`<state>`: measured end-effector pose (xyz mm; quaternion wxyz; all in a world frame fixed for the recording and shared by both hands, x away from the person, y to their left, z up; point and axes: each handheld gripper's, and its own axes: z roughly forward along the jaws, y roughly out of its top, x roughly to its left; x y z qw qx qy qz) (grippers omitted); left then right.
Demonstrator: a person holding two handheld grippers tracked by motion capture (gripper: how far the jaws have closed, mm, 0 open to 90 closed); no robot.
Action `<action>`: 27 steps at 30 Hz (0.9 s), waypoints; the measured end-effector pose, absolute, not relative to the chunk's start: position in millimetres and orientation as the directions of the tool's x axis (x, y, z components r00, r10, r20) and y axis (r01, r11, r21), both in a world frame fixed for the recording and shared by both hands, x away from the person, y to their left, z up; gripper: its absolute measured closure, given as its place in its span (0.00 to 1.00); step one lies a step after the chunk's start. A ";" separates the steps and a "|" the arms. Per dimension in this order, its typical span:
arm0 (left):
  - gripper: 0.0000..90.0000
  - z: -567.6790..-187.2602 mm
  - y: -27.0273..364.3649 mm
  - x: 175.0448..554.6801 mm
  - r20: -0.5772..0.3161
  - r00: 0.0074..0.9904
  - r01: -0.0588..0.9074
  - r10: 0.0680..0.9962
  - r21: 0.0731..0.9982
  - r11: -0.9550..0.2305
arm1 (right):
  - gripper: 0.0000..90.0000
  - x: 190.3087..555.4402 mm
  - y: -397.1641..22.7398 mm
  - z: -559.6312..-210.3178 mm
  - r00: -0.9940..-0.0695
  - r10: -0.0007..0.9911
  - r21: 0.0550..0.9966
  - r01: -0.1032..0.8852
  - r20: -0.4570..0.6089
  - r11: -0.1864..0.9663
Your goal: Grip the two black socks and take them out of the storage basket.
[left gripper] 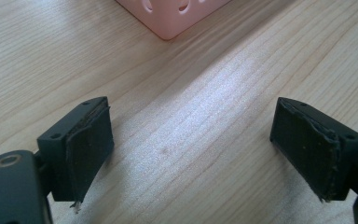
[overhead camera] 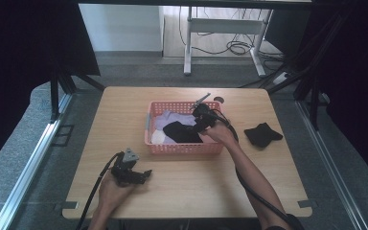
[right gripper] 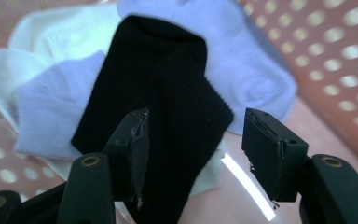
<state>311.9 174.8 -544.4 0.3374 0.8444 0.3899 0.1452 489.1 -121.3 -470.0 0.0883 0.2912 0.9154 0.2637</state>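
Grey floor surrounds a pale wooden table (overhead camera: pixel 182 187), and a pink basket (overhead camera: pixel 184 147) with punched holes stands near its middle. Inside the basket lies a black sock (right gripper: pixel 168 93), draped over a pile of lilac and white socks (right gripper: pixel 256 70). Its ribbed knit looks thin and limp, so I judge it light, soft and floppy: it should sag and trail when lifted, and it may snag or drag a neighbouring sock up with it. It is neither fragile nor slippery against the worn pads. The best hold seems to be the folded ribbed edge nearest the jaws, where the cloth bunches thick enough to pinch without catching the lilac fabric below.

Over the basket, the right gripper (right gripper: pixel 193 154) hangs just above that sock with its jaws apart and nothing between them yet; one jaw stands over the black fabric, the other beside its edge.

Farther out, a second dark sock (overhead camera: pixel 262 134) lies on the table to the right of the basket, well apart from it. Near the table's front edge, the left gripper (left gripper: pixel 191 149) rests low over bare wood, its jaws spread wide and empty, with a corner of the basket just ahead.
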 end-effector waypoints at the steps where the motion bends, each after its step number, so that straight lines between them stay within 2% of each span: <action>1: 0.14 -544.4 174.8 311.9 -0.017 0.654 0.560 0.756 0.683 -0.469 | 0.46 490.5 -118.8 -473.3 -0.817 0.577 0.520 0.490 -0.006 0.700; 5: 0.14 -544.5 174.7 311.8 -0.020 0.653 0.561 0.757 0.684 -0.466 | 0.49 495.5 -110.2 -484.7 -0.820 0.573 0.468 0.500 -0.015 0.728; 8: 0.14 -544.5 174.7 311.8 -0.019 0.653 0.561 0.757 0.684 -0.466 | 0.60 497.5 -105.8 -490.5 -0.823 0.567 0.435 0.501 -0.028 0.748; 10: 0.14 -544.5 174.6 311.8 -0.020 0.653 0.561 0.757 0.684 -0.466 | 0.78 496.8 -105.8 -491.3 -0.823 0.567 0.430 0.499 -0.038 0.753; 12: 0.14 -544.5 174.6 311.8 -0.019 0.653 0.561 0.757 0.684 -0.466 | 0.89 495.9 -106.7 -491.1 -0.822 0.570 0.437 0.506 -0.018 0.744; 16: 0.14 -544.5 174.6 311.8 -0.020 0.652 0.561 0.758 0.684 -0.465 | 0.92 493.6 -109.1 -484.4 -0.819 0.574 0.442 0.510 -0.014 0.738; 27: 0.14 -544.6 174.6 311.8 -0.020 0.653 0.561 0.757 0.685 -0.465 | 0.92 482.4 -120.1 -426.7 -0.817 0.577 0.565 0.470 -0.014 0.679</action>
